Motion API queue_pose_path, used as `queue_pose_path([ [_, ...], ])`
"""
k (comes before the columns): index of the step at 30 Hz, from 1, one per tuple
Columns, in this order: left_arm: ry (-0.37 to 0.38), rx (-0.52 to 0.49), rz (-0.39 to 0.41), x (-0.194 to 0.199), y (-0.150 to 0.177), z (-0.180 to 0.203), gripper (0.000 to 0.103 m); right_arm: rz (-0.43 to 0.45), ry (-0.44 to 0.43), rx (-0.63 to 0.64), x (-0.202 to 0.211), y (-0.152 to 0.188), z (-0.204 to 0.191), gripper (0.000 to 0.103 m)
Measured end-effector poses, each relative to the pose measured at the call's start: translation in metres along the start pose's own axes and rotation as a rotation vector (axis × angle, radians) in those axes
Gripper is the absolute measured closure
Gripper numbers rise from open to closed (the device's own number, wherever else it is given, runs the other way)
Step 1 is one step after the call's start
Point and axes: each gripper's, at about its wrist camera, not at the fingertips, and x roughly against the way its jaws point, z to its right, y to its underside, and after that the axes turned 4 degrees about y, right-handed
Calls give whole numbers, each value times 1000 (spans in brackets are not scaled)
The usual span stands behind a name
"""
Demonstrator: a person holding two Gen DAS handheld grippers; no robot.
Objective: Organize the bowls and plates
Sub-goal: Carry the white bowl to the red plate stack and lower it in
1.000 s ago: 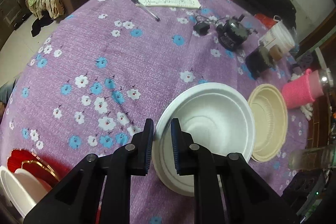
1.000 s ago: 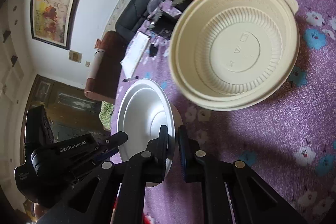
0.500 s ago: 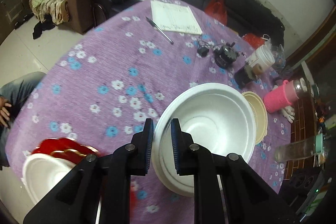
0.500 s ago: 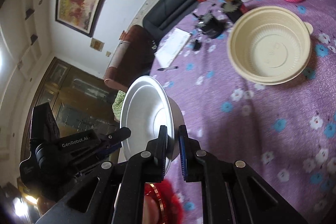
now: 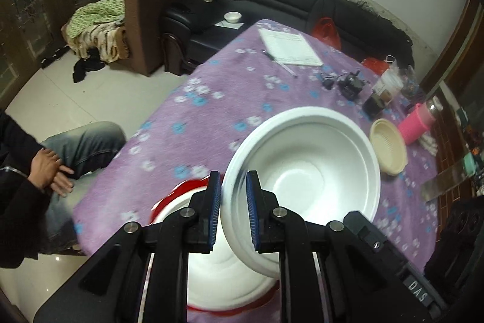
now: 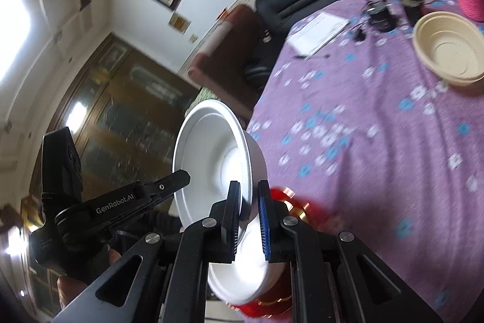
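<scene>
Lifted since earlier: white bowl [image 5: 305, 174] now off purple cloth [image 5: 211, 111], mid-frame, above white-and-red stack [image 5: 217, 286] at bottom. Left gripper [image 5: 232, 211] and right gripper [image 6: 248, 220] both clamp its rim. Beige bowl [image 6: 447, 47], upper right, still unstacked.

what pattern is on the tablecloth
Purple tablecloth printed with small blue and white flowers, clearest in the left wrist view.
</scene>
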Motion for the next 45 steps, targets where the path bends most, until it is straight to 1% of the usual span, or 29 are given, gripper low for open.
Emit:
queue_pose_path([
  [3, 13, 22, -14, 2, 17, -21, 89, -27, 3, 38, -6, 18, -15, 92],
  [6, 35, 52, -26, 3, 35, -39, 89, -52, 6, 62, -10, 29, -22, 92],
  [11, 30, 61, -17, 1, 55, -52, 89, -67, 53, 139, -15, 55, -39, 92],
  [14, 36, 73, -26, -8, 61, -60, 89, -84, 83, 160, -25, 66, -39, 92],
  [18, 35, 85, -66, -27, 66, -66, 89, -118, 132, 156, -45, 74, -30, 92],
  [20, 29, 83, -79, -33, 68, -67, 89, -125, 156, 158, -51, 76, -27, 92],
  [23, 44, 78, -80, -35, 71, -66, 89, -126, 170, 153, -55, 77, -24, 92],
  [24, 41, 73, -79, -34, 72, -65, 89, -123, 175, 161, -55, 76, -25, 88],
  [28, 31, 73, -57, -34, 72, -67, 89, -125, 192, 185, -56, 78, -29, 87],
  [30, 44, 83, -41, -31, 73, -70, 89, -119, 194, 199, -55, 78, -31, 85],
  [31, 43, 78, -32, -28, 72, -70, 89, -119, 188, 198, -54, 77, -30, 81],
  [32, 30, 69, -24, -26, 72, -69, 88, -124, 180, 199, -53, 76, -30, 79],
  [34, 24, 69, -10, -22, 71, -70, 89, -147, 176, 205, -52, 74, -30, 72],
  [36, 28, 74, 3, -18, 69, -72, 89, -135, 170, 189, -49, 71, -28, 71],
  [39, 32, 76, 9, -16, 67, -72, 88, -111, 158, 167, -41, 64, -23, 66],
  [42, 38, 71, 9, -16, 67, -68, 88, -108, 130, 133, -37, 59, -18, 66],
  [45, 63, 82, -2, -16, 66, -63, 89, -43, 135, 122, -27, 54, -13, 66],
])
